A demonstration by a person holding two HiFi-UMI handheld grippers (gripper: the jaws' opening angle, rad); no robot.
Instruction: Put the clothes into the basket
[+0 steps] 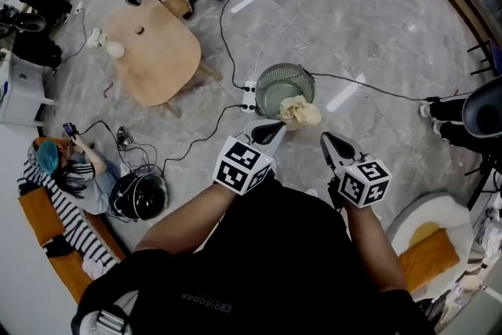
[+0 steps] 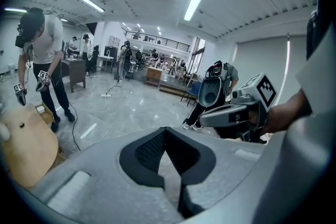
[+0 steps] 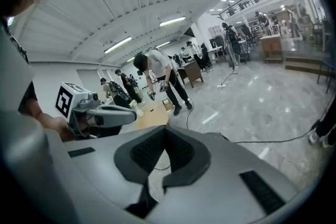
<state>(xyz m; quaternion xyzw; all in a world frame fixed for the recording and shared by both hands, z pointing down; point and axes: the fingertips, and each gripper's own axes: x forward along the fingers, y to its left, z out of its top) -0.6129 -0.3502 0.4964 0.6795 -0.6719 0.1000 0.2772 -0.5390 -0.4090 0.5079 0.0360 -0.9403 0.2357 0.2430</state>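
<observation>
Clothes in view come to one crumpled cream cloth (image 1: 300, 113), sitting at the near rim of the round mesh basket (image 1: 271, 74) on the grey marble floor (image 1: 376, 27). It lies just ahead of the left claw's tip, and ahead and to the left of the right claw. Whether it rests on the rim or partly inside the basket cannot be told.

Well off to the left of the left claw, and farther away, stands a low wooden counter (image 1: 157, 51). Another person (image 2: 44, 55) bends over its far side with a marker-cube tool in each hand. A black helmet (image 1: 139, 196) lies on the floor to the left of the left claw, nearer the wearer.

The left claw (image 1: 272, 131) (image 2: 166, 130) points forward and downward at the basket. Its dark pads meet at the tips, with only floor showing in the slit behind them and no cloth between them. A white power strip (image 1: 249, 96) lies on the floor just beyond and left of its tip, touching the basket's left side.

The right claw (image 1: 328, 140) (image 3: 165, 129) is held beside the left one, apart from it, to the right of the basket and clear of the cloth. Its jaws are pressed together on nothing.
</observation>
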